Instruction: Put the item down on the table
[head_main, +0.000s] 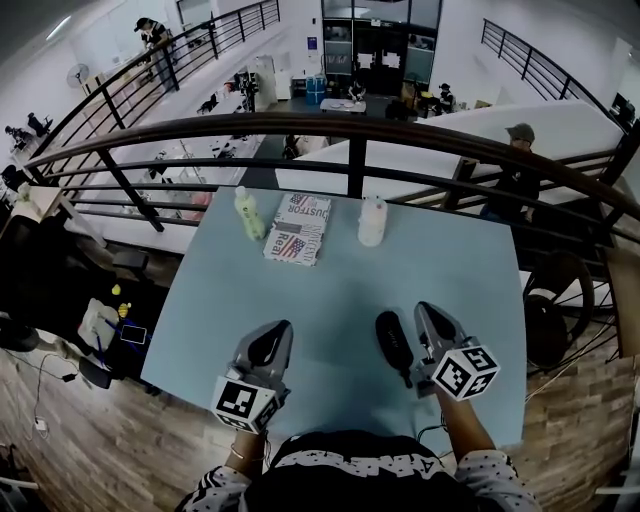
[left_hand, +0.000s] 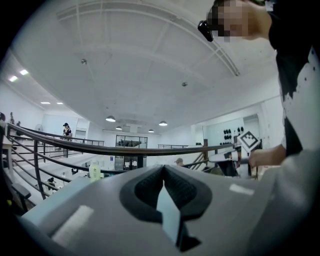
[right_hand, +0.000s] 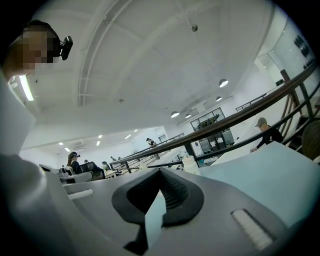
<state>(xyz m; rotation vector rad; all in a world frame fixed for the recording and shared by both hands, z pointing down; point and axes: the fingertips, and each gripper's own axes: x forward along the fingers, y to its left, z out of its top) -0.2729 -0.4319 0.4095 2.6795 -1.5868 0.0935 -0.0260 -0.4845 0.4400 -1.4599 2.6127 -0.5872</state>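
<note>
right gripper: jaws shut tight, nothing held | left gripper: shut too, empty | black long thing: lying on blue table, just beside right gripper at its 9 o'clock; I think it is the item, already down | tip: pull hands back slowly, don't bump or roll it

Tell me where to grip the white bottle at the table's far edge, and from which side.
Take the white bottle around its body, below the narrower cap, coming in level from the near side. It stands upright with bare table in front of it. The flat package lies apart on its left and the railing runs behind, so the near side looks clearest.
</note>
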